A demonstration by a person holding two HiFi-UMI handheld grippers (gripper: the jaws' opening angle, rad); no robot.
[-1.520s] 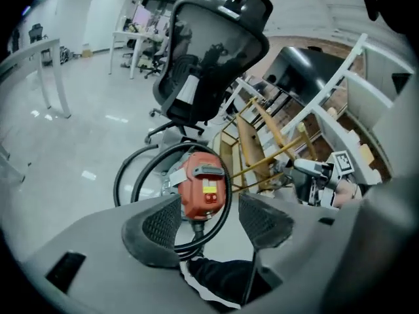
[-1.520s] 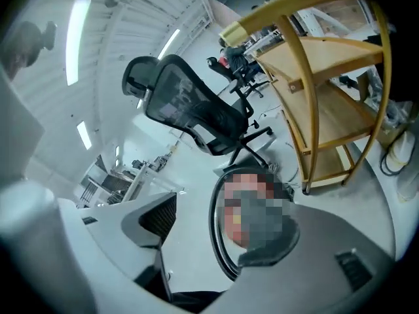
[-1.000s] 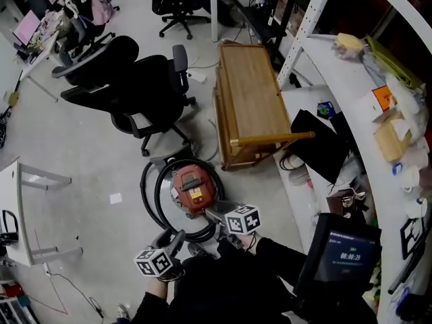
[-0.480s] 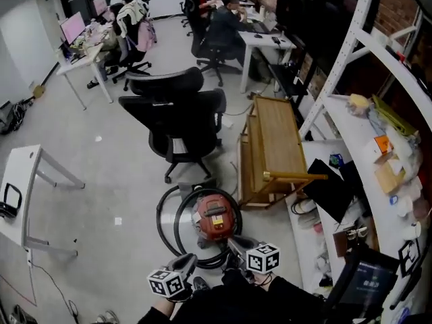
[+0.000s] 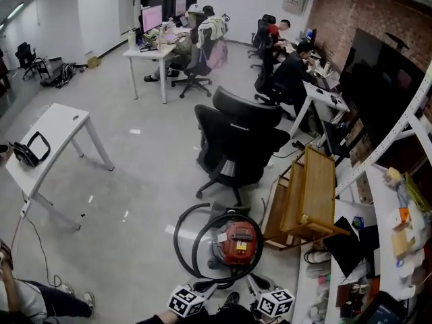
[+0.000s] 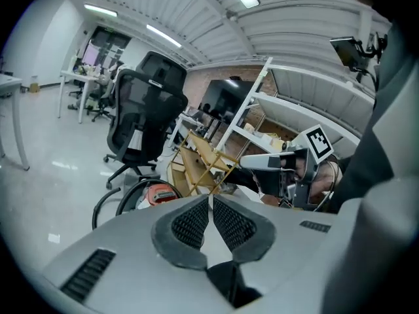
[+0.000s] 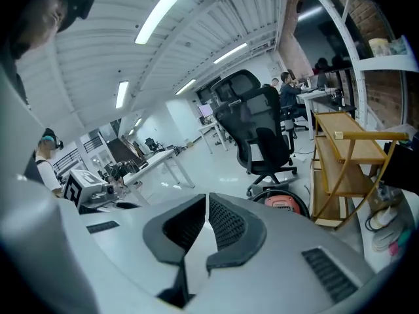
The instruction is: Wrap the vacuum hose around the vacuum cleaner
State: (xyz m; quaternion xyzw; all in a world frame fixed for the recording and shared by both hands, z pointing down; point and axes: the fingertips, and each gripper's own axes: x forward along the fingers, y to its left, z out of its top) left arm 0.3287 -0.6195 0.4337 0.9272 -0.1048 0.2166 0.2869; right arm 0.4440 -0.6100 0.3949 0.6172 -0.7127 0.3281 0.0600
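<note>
The red vacuum cleaner (image 5: 237,244) stands on the floor with its black hose (image 5: 185,235) lying in loops around it. Both grippers are low at the bottom edge of the head view, short of the vacuum and touching neither it nor the hose. My left gripper (image 5: 204,290) has just been closing and is shut with nothing between its pads (image 6: 194,222). My right gripper (image 5: 252,286) has also just been closing and is shut on nothing (image 7: 207,207). The vacuum (image 6: 159,193) shows beyond the left jaws, and the vacuum (image 7: 283,203) also shows beyond the right jaws.
Two black office chairs (image 5: 243,140) stand just behind the vacuum. A wooden cart (image 5: 307,201) is at its right, against white shelving (image 5: 398,214). A white table (image 5: 57,130) is at the left. People sit at desks at the back; a person's leg (image 5: 40,299) lies bottom left.
The head view has tilted up, showing far more of the room. Both grippers have drawn back from the vacuum to the picture's bottom edge, and their jaws have closed.
</note>
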